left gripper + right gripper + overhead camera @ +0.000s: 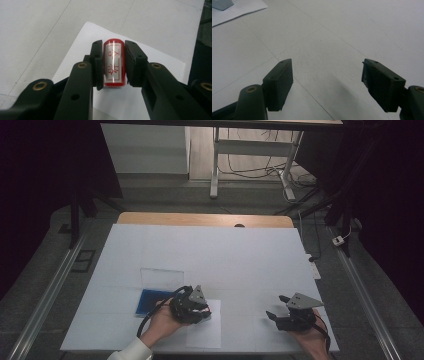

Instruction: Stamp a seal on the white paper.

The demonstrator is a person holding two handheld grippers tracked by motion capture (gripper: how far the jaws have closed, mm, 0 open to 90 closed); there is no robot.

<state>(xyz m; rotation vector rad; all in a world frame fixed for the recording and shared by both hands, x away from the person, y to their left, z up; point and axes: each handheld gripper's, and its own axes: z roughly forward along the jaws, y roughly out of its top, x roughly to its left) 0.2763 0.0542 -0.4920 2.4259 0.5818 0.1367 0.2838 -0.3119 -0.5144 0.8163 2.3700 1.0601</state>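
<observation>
Stamp (pixel 114 62), a red cylinder with a white label and red characters on it, sits between the two black jaws of my left gripper (pixel 113 63), and both jaws press against its sides, so this gripper is closed on it. In the left gripper view the stamp hangs above a white paper sheet (pixel 155 60), and I cannot tell if its lower end touches the sheet. In the high view my left gripper (pixel 202 309) is at about 7 o'clock on the table (pixel 210 245), over the near sheet (pixel 205 332), with my left hand (pixel 165 320) under it and a white sleeve (pixel 131 351) at the bottom edge. Just at 10 o'clock from this gripper lies a blue pad (pixel 150 301), and behind the pad stands a clear lid (pixel 161 277), tilted up; they look joined, but I cannot say it for sure. My right gripper (pixel 276 307) is at about 5 o'clock on the table, well apart from the left one, held in my right hand (pixel 310 337), with its grey plate (pixel 304 300) on top. In the right gripper view its jaws stand wide apart with nothing between them, only the white table cover (pixel 332 37) below, so it is open. At 11 o'clock in that view I see a corner of the sheet (pixel 239 12) and a small grey-blue shape on it, too cut off to name.
</observation>
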